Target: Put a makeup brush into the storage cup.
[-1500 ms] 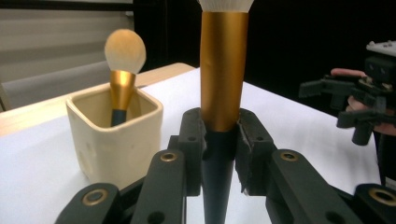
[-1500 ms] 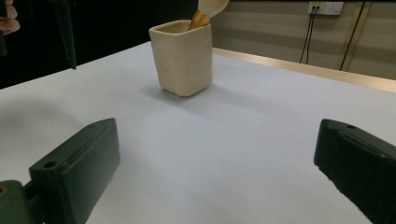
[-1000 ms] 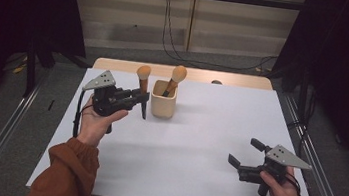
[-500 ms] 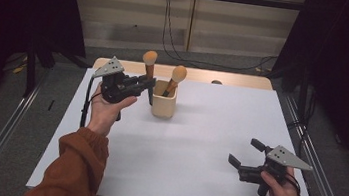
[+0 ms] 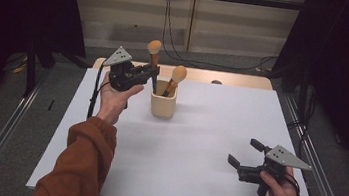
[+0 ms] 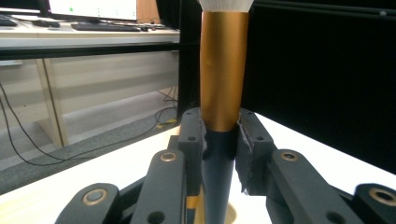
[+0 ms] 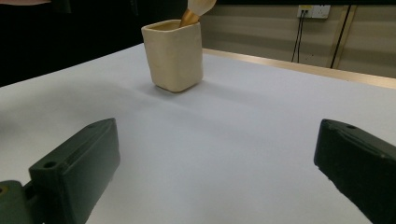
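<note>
my left gripper (image 5: 151, 74) is clamped on a brush (image 5: 154, 60), upright, tip just above the cup (image 5: 162, 105) at 5 o'clock from it. my right gripper (image 5: 244, 159) waits wide open, holding nothing, well apart.

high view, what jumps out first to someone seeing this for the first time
The eye goes first to the left gripper, raised at the far left of the white table and shut on a makeup brush held upright, bristles up, just above the beige cup. A second brush leans in that cup. Near the front right corner the right gripper sits low over the table with its jaws open and nothing between them.
</note>
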A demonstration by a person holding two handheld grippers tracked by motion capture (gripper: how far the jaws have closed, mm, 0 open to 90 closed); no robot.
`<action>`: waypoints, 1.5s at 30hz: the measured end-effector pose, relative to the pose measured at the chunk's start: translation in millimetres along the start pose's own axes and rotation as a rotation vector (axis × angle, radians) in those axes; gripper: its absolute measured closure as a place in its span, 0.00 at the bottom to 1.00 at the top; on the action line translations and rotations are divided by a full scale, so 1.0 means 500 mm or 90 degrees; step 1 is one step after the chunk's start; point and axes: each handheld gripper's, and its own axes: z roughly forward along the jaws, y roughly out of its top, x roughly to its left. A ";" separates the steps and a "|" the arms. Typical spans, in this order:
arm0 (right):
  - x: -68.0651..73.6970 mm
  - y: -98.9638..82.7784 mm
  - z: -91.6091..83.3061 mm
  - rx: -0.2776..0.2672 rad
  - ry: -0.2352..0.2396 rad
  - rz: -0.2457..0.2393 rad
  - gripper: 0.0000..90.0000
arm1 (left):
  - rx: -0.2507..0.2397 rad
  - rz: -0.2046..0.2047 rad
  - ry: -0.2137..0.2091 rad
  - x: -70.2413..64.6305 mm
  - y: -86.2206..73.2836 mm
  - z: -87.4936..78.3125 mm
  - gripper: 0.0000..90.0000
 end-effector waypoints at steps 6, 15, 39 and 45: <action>0.000 -0.001 -0.001 0.001 -0.001 0.004 0.00 | -0.001 -0.004 0.018 0.020 0.003 0.015 0.83; -0.005 -0.003 -0.003 -0.011 -0.014 0.016 0.00 | 0.009 -0.012 0.028 0.028 -0.020 0.049 0.83; -0.003 -0.004 -0.005 -0.019 -0.013 0.011 0.00 | 0.070 0.025 0.007 0.011 -0.071 0.090 0.82; -0.003 -0.005 -0.005 -0.016 -0.010 0.009 0.00 | 0.078 0.014 0.002 0.013 -0.091 0.090 0.82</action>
